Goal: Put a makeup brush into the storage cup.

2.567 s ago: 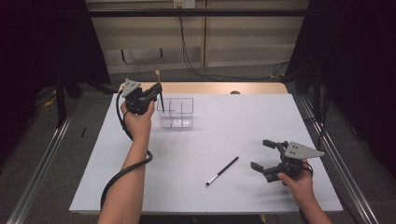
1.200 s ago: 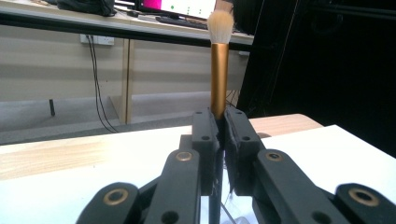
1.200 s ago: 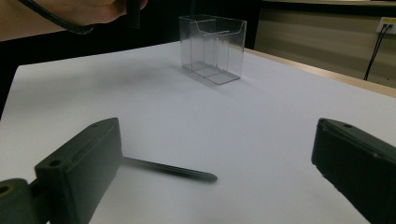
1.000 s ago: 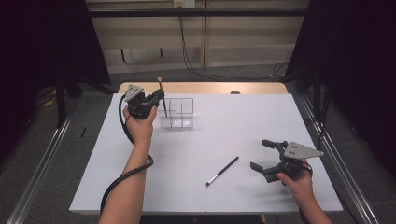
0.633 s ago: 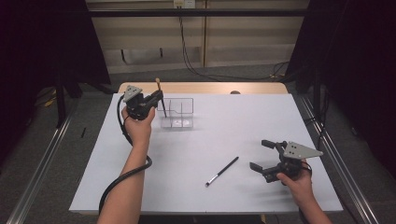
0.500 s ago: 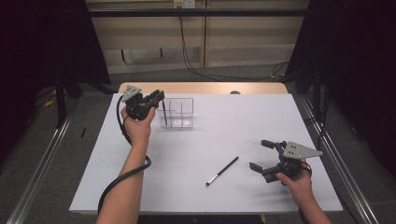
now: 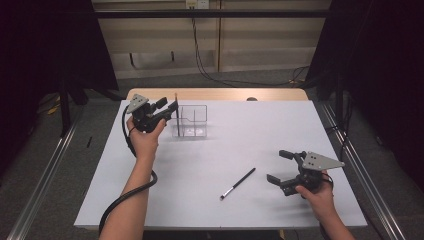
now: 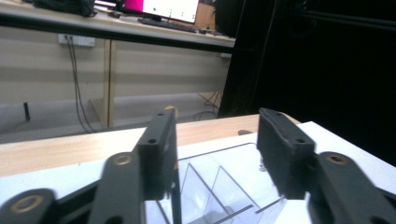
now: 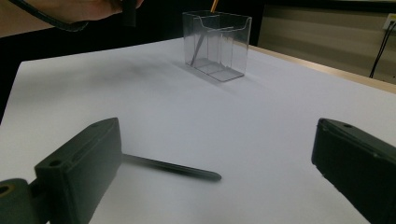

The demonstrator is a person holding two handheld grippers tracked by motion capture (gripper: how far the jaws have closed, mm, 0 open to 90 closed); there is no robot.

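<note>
The thin dark pencil with a tan tip (image 7: 176,112) stood nearly upright in the clear plastic divided organiser box (image 7: 192,121), right at the left gripper (image 7: 167,108), whose jaws had just been opening and no longer pinched it. The right gripper (image 7: 278,166) sat wide open, with a black brush-like pen (image 7: 238,183) lying on the white table (image 7: 210,165) just beside it.

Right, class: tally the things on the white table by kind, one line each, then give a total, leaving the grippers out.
Slim black brushes: 2, one lying on the table, one standing in the organiser
Clear plastic compartment organiser: 1
Total: 3
</note>
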